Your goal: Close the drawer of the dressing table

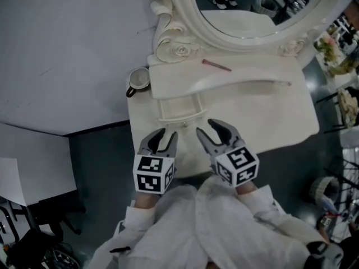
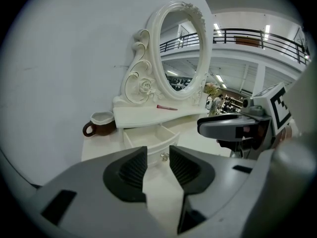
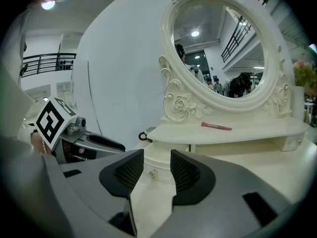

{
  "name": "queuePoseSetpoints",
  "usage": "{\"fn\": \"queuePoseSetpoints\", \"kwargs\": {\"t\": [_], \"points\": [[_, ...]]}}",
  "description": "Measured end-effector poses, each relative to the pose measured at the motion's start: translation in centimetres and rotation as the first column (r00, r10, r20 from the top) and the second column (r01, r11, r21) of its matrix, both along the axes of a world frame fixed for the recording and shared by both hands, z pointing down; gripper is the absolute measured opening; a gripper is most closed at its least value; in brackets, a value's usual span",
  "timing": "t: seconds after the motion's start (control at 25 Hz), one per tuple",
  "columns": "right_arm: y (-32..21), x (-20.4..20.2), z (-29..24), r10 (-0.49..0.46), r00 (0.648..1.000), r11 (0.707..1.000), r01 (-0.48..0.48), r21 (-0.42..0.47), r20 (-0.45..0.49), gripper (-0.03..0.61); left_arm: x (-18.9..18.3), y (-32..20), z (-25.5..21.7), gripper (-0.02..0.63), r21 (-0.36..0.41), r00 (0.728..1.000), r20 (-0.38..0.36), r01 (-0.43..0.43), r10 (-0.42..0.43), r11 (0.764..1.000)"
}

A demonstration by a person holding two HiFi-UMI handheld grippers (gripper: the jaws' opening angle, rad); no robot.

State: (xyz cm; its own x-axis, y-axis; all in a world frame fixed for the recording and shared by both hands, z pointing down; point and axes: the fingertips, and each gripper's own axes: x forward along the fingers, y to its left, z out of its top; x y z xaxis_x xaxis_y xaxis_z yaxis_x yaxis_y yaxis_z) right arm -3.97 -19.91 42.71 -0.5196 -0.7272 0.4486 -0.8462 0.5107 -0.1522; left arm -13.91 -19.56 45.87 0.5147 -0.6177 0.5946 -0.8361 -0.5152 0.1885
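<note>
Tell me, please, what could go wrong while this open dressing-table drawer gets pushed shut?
1. The drawer stands open; an off-centre push from the left claw or right claw might skew and jam it.
2. Open jaws could snag its small knob.
3. A hard shove might jolt the mug beside it or roll the pink stick off the shelf.

readable text: none | brands, numbers, signs: none | only coded marks: black-and-white square markers (image 1: 152, 174) on left gripper (image 1: 168, 132) and right gripper (image 1: 206, 126), no lettering
</note>
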Motion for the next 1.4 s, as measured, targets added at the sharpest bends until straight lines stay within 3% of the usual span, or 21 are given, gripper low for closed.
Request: {"fn": "queuePoseSetpoints", "kwargs": {"t": [0.6,0.8,1.12,1.4], "points": [[-1.9,1.8,1.8,-0.022,0.999,0.999,0.021,-0.047,-0.023,0.163,-0.5,-1.7,1.9,0.147,-0.030,0.998,0.031,0.052,-0.051,0.998],[-2.3,2.2,3.3,-0.026,0.999,0.996,0.023,-0.087,-0.037,0.164,-1.5,-1.8,3.7,0.167,-0.059,0.995,0.081,0.058,-0.053,0.997],[-2.9,2.5,6.2,-0.032,0.998,0.989,0.023,-0.147,-0.061,0.169,-2.4,-1.8,6.7,0.177,-0.138,0.995,0.103,0.031,-0.016,0.990],[-3.3,2.8,8.1,-0.052,0.995,0.982,0.035,-0.183,-0.088,0.176,-1.9,-2.4,7.5,0.178,-0.123,0.995,0.097,-0.019,0.031,0.992]]}}
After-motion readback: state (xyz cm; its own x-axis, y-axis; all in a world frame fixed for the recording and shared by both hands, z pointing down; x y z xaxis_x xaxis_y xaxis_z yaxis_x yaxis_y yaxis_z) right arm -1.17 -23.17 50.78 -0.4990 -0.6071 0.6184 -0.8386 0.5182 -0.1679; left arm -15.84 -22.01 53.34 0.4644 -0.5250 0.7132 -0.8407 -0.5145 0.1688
